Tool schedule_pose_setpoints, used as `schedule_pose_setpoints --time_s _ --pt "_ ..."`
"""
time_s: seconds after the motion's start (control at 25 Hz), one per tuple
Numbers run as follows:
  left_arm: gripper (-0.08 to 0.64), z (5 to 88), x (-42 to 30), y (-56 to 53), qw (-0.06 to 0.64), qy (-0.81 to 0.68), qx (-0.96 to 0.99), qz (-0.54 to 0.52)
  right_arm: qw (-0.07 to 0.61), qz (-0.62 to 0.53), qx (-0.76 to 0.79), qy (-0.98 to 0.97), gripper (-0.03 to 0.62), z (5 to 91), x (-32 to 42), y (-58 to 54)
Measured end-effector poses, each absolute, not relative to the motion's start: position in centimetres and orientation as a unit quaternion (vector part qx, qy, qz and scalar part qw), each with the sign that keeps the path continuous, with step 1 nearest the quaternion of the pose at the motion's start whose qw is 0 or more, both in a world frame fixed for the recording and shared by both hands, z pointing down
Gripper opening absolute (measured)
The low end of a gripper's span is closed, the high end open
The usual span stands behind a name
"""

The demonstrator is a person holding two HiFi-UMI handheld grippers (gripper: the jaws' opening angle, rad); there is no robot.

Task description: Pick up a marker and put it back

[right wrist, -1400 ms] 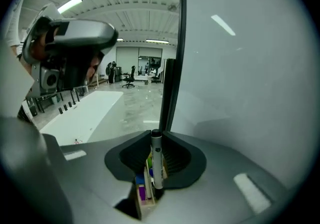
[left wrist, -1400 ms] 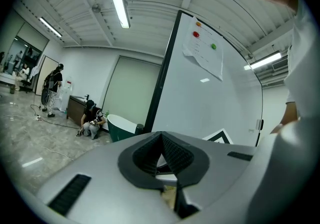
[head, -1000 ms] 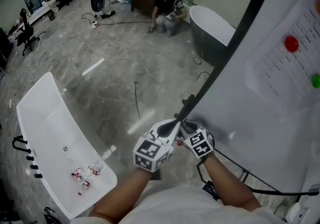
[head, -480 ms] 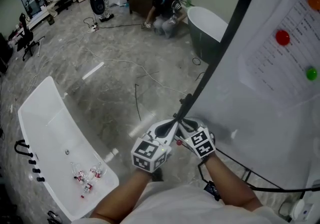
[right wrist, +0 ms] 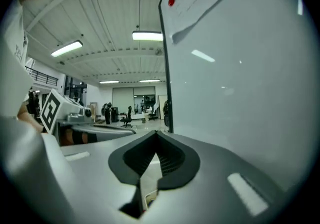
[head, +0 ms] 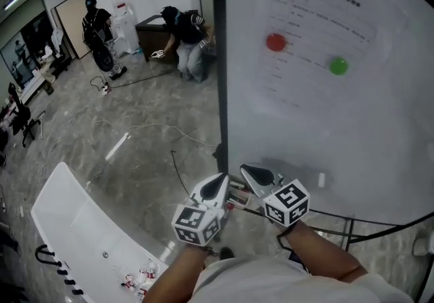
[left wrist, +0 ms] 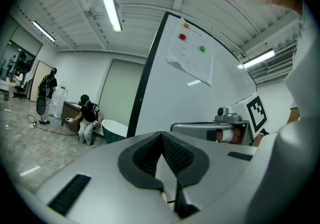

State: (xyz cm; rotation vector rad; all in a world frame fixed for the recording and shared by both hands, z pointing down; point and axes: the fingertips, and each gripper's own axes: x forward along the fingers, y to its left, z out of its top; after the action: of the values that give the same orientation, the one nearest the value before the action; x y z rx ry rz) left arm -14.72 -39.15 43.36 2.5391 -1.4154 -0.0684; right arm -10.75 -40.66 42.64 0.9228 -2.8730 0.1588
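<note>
The marker (head: 237, 194) could be knocked down to the floor (head: 135, 132), because both tools are crowded close to it. The left tool (head: 218, 181) and the right tool (head: 249, 173) are pinched shut, and nothing is held. The marker is seen between them, low by the whiteboard (head: 339, 125). It looks small and thin, white with some red.

1. Whiteboard (head: 352, 132) — smooth, glossy white face, streaked with ceiling-light glare; frame (head: 220, 57) matt black.
2. Paper sheet (head: 319, 44) on the board: matt white.
3. Floor (head: 122, 139): polished grey stone look, veined, shiny.
4. Tub (head: 74, 220): glossy white.
5. Left gripper (left wrist: 162, 140) and right gripper (right wrist: 155, 140) — matt grey plastic shells; pads (left wrist: 176, 154) black, ribbed, rubbery-looking.
</note>
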Motion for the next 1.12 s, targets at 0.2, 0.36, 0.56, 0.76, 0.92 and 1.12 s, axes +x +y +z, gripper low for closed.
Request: schedule_pose_setpoints --time_s 0.2,0.36,0.56,0.76,0.92,1.12 --pt "0.002 40.5 -12.2 -37.8 0.102 -0.483 0.869 -0.028 -0.001 0.052 0.335 -0.941 0.003 39.0 -7.0 -38.8" --pt "0.002 39.4 -11.3 -37.9 0.095 -0.48 0.871 -0.027 -0.018 0.048 0.344 -0.938 0.003 37.8 -6.0 -38.4" --pt "0.002 39.0 -11.0 -37.8 0.093 -0.477 0.873 -0.029 -0.024 0.044 0.345 -0.937 0.003 37.0 -5.7 -38.2" --pt "0.002 39.0 -11.2 -38.1 0.091 -0.477 0.874 -0.029 -0.02 0.042 0.345 -0.937 0.002 37.2 -6.0 -38.4" --pt "0.002 39.0 -11.5 -38.4 0.092 -0.478 0.873 -0.029 -0.016 0.041 0.341 -0.939 0.003 37.2 -6.6 -38.5" --pt "0.002 39.1 -11.7 -38.8 0.091 -0.475 0.875 -0.028 -0.017 0.043 0.341 -0.939 0.002 37.2 -6.9 -38.8"
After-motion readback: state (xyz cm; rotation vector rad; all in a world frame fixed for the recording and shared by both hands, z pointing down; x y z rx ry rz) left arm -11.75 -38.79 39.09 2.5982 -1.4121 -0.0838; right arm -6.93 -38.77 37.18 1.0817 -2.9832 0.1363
